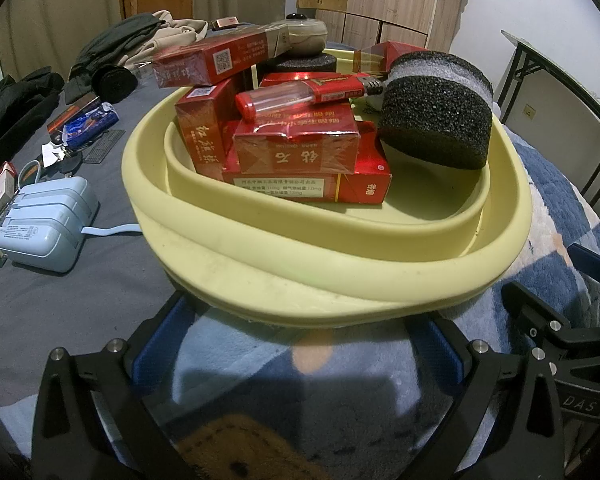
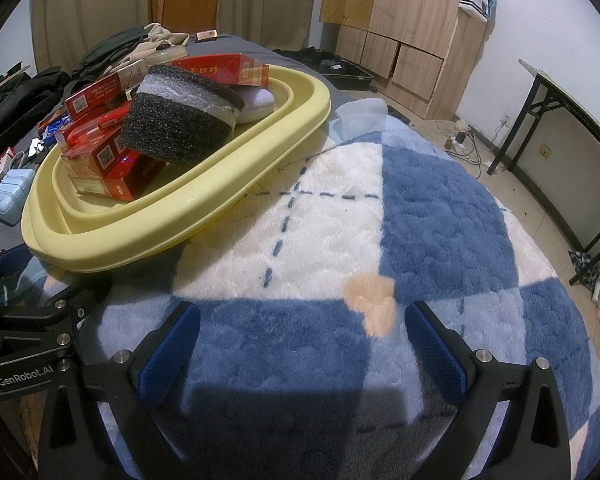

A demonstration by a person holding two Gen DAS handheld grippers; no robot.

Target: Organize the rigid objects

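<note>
1. Yellow basin (image 1: 340, 280) sits on a blue-and-white plush blanket (image 2: 440, 208), heaped with red cartons (image 1: 300, 152), a red lighter (image 1: 300, 94) and a black foam cylinder (image 1: 436, 116).
2. Left gripper (image 1: 296, 344): fingers spread wide, gripping nothing. The basin's near rim lies just ahead of the fingertips, roughly centred between them; contact cannot be told.
3. Right gripper (image 2: 300, 340): fingers likewise apart and empty, over bare blanket. The basin lies ahead and to its left, well apart.
4. Pale blue charger (image 1: 48, 224) lies on grey sheet left of the basin.
</note>
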